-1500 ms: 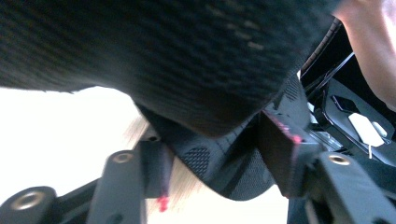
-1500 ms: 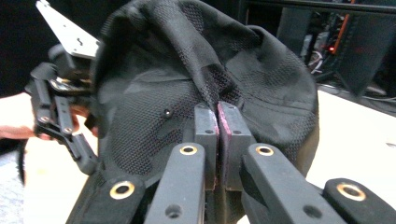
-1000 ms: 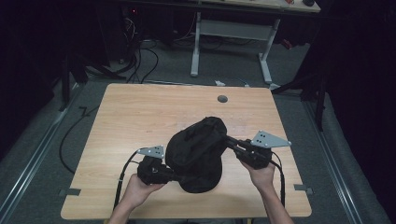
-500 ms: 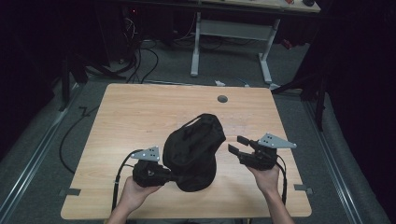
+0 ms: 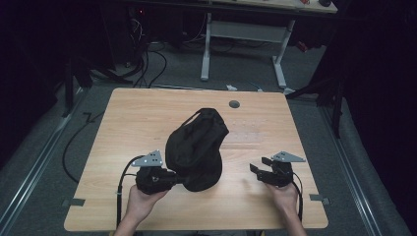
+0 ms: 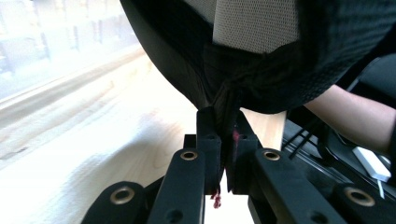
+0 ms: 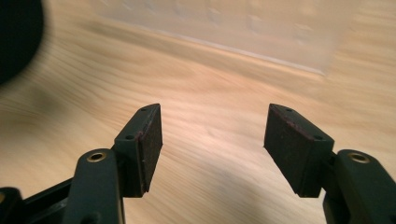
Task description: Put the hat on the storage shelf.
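On the wooden table [image 5: 137, 123], a black bag [image 5: 196, 147], pinched at its near edge by the left gripper [image 6: 224, 140]. Off to its right, apart from the bag, the right gripper [image 7: 212, 135], jaws spread wide over bare wood.

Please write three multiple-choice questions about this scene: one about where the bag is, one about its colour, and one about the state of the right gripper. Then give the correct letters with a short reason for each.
1. Where does the bag lie?
A. on the floor
B. on the table, near its middle
C. at the table's far right corner

2. What colour is the bag?
A. black
B. red
C. white

3. How is the right gripper?
A. shut on the bag
B. shut on nothing
C. open, with nothing between its jaws

Answers:
1 B: the high view shows it on the wooden top, between the two grippers.
2 A: its cloth is black in the high view and the left gripper view.
3 C: the right gripper view shows the jaws apart over bare wood, while the left gripper pinches the bag's edge.
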A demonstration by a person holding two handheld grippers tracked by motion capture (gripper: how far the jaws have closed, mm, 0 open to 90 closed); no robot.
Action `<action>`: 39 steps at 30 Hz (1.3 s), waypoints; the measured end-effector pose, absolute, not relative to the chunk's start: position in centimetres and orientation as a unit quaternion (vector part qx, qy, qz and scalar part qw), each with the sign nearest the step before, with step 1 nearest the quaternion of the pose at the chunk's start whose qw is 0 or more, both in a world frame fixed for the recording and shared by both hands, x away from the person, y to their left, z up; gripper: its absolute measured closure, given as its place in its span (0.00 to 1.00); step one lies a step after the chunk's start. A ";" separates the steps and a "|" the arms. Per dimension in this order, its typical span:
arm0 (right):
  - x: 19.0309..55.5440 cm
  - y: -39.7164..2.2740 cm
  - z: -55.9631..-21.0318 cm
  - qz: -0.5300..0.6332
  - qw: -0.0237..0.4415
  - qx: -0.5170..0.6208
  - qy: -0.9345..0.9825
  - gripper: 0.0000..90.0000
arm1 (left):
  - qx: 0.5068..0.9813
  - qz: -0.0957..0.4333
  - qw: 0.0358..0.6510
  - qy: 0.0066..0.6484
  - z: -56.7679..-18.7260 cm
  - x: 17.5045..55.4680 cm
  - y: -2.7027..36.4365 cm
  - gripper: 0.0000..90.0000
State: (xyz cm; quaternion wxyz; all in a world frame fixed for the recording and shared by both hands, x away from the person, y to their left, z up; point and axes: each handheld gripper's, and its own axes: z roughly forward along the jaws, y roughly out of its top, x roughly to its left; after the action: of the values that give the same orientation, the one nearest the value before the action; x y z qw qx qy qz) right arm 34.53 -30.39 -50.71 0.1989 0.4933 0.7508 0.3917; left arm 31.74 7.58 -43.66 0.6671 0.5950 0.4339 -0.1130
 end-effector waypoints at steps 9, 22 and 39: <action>34.4 -30.3 -53.0 0.319 0.238 0.510 0.762 0.43 | 0.573 -0.073 0.683 0.448 -42.6 32.6 7.8 0.95; 34.5 -30.5 -53.1 0.319 0.235 0.524 0.754 0.39 | 0.558 -0.023 0.685 0.468 -41.4 34.9 7.9 0.95; 34.4 -30.4 -53.1 0.319 0.232 0.522 0.756 0.38 | 0.562 0.051 0.669 0.484 -40.9 37.8 7.5 0.95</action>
State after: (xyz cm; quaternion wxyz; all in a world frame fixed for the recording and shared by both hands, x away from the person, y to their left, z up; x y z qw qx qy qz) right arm 34.43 -30.41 -53.08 0.2323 0.5219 0.7562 0.3190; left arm 37.77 7.54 -40.87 0.6692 0.5620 0.4835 0.0506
